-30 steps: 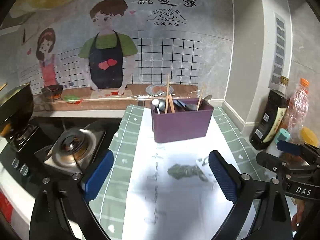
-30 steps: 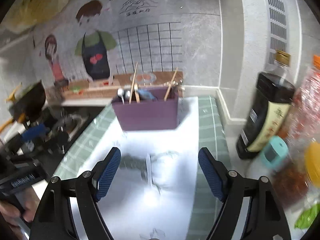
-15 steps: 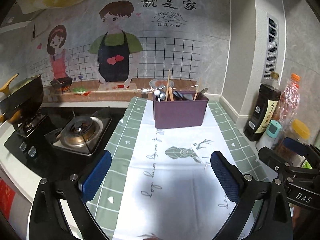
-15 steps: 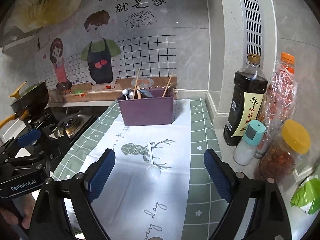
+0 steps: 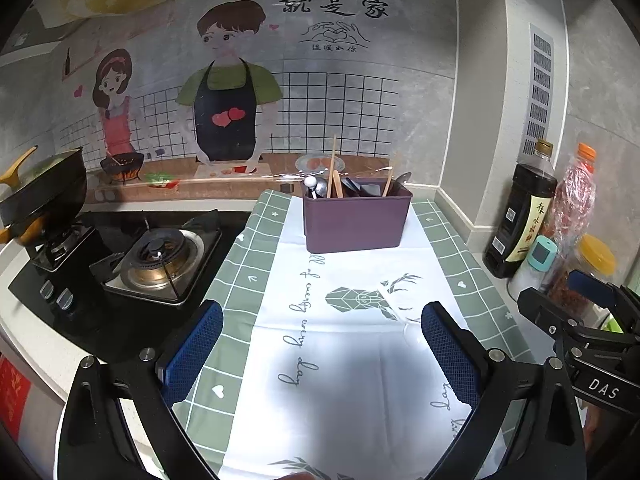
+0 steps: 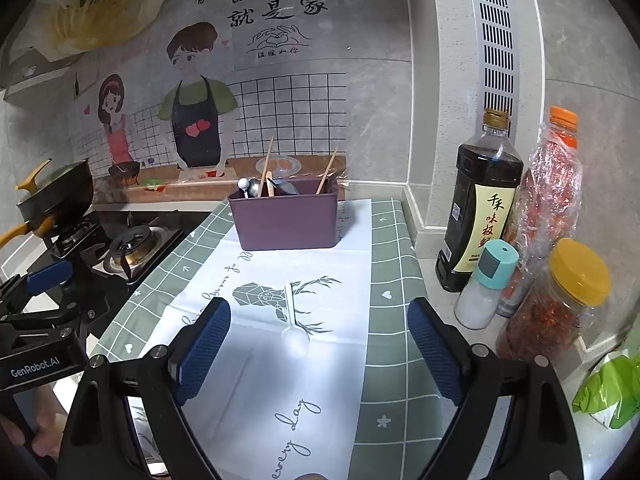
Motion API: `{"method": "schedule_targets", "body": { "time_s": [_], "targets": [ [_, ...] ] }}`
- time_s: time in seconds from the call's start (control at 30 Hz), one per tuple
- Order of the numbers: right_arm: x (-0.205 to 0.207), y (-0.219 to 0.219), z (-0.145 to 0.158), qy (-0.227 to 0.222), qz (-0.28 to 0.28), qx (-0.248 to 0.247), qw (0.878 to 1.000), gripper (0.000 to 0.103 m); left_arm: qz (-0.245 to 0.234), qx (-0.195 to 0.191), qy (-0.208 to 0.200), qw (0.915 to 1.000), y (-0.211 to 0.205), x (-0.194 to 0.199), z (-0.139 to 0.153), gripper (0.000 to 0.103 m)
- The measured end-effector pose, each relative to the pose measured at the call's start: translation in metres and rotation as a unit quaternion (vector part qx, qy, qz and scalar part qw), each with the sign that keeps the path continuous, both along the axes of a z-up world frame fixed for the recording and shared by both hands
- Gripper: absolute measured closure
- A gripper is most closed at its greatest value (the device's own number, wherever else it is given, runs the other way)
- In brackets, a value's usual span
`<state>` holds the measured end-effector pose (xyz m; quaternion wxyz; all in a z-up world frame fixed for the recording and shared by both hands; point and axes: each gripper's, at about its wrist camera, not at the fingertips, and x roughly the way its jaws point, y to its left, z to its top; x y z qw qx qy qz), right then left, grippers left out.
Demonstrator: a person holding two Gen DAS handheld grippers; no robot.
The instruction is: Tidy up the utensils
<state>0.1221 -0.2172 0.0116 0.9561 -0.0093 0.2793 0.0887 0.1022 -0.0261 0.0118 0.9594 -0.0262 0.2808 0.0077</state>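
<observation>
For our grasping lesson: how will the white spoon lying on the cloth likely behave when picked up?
The white spoon looks like thin plastic, so probably light and stiff. It lies flat on the tablecloth, so fingers may slide off its low handle. Its rounded bowl might rock or pivot if pushed.

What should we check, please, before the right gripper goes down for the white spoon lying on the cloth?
1. Right gripper open and empty: ok.
2. White spoon lies flat on the cloth, apart from other things: ok.
3. Spoon between the blue pads: ok, bowl roughly centred ahead.
4. Purple utensil box upright, with room inside: room cannot tell.
5. Left gripper open, clear of the spoon: ok.
6. Bottles stand right of the path: ok.
</observation>
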Motion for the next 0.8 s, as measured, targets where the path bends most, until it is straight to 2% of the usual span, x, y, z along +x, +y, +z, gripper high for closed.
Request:
{"method": "schedule_targets", "body": {
  "time_s": [0.8],
  "targets": [
    [-0.002,0.0002,0.0001,-0.001,-0.001,0.0,1.0,0.015,-0.003,-0.002,0.002,1.0,-0.0048,-0.0001,-0.0005,0.004]
  ]
}}
